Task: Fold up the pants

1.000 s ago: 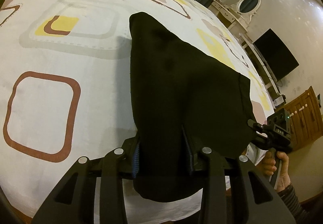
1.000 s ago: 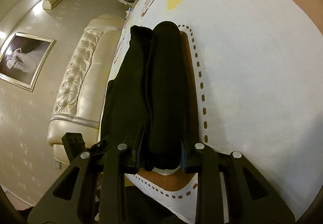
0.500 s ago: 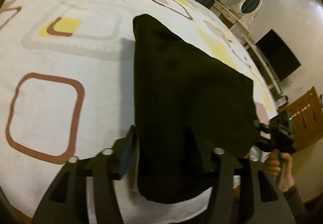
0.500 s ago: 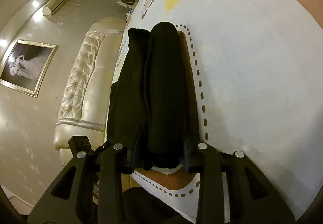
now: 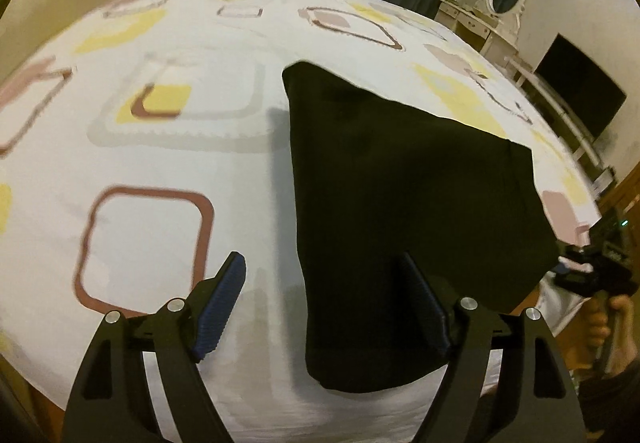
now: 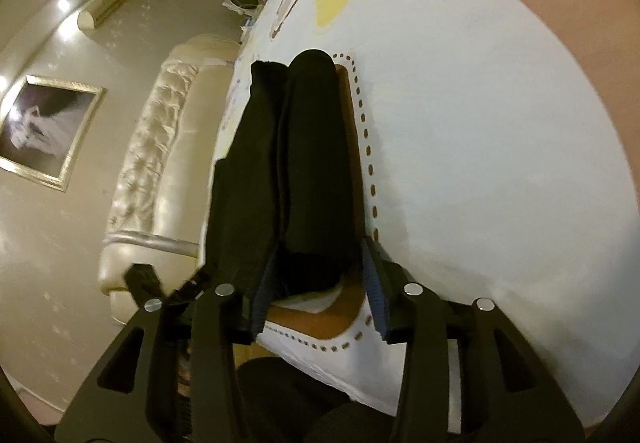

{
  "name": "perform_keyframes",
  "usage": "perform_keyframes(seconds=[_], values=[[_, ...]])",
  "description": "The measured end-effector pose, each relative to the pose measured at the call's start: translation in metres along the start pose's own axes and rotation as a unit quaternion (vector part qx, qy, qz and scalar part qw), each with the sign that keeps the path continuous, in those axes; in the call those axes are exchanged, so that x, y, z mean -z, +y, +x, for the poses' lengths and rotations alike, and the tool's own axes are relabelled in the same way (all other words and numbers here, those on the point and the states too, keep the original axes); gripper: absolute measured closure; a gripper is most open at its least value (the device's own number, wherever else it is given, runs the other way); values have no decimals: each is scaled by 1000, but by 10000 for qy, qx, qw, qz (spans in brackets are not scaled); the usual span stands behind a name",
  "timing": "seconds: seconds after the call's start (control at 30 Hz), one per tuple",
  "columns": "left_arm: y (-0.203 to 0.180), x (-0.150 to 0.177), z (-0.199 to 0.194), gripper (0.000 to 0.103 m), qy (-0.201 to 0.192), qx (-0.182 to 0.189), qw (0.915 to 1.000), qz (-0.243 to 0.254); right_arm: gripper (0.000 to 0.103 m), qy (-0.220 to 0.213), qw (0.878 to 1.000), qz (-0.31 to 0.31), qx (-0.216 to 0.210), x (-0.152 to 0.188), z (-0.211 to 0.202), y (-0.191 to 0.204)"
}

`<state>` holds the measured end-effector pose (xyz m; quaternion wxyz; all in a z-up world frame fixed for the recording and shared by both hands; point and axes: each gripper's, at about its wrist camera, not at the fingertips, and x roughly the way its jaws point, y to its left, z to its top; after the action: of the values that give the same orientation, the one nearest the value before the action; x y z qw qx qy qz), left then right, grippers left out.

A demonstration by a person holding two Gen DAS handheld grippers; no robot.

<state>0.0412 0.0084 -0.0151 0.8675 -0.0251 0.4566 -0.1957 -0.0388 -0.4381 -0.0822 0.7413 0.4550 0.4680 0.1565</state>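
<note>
Black cloth pants [image 5: 400, 203], folded into a broad flat panel, lay on the white bed sheet printed with brown and yellow rounded squares [image 5: 168, 147], their near hem reaching the front edge of the bed. The left claw [image 5: 324, 307] stood spread wide: its left blue ribbed pad [image 5: 218, 307] hung over bare sheet, apart from the fabric, while the other finger sat over the pants' near corner without pinching them. In the left wrist view the right claw [image 5: 592, 267] showed at the far right edge of the pants, gripped by a bare hand [image 5: 612, 327].

From the right wrist view, the pants [image 6: 312, 163] appeared as two thick folded rolls running away along the edge of the bed. The right claw [image 6: 320, 291] had its blue pads [image 6: 260, 303] set on either side of the nearer roll's end, close against the cloth; whether they pressed it could not be told. A cream tufted leather headboard [image 6: 160, 171] stood beyond.
</note>
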Motion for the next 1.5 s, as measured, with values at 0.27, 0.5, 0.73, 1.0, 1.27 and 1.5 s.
perform_keyframes(seconds=[0.27,0.5,0.73,1.0,1.27,1.5], values=[[-8,2,-22,22,-327,-544,9977,242,42,-393,9876,-858,1258,16,-16,41],[-6,7,-46,21,-500,-684,9964,40,35,-892,9676,-1382,1914,35,-16,82],[-25,28,-66,21,-559,-906,9942,173,31,-1062,9429,-1867,2547,65,0,105],[-41,34,-83,21,-806,-1067,9907,267,28,-1206,9242,-2218,2867,83,4,118],[-42,37,-77,21,-663,-977,9929,124,25,-1217,9147,-2517,2918,92,10,128],[-39,37,-78,21,-693,-989,9927,25,25,-1122,9096,-2703,2948,97,18,130]])
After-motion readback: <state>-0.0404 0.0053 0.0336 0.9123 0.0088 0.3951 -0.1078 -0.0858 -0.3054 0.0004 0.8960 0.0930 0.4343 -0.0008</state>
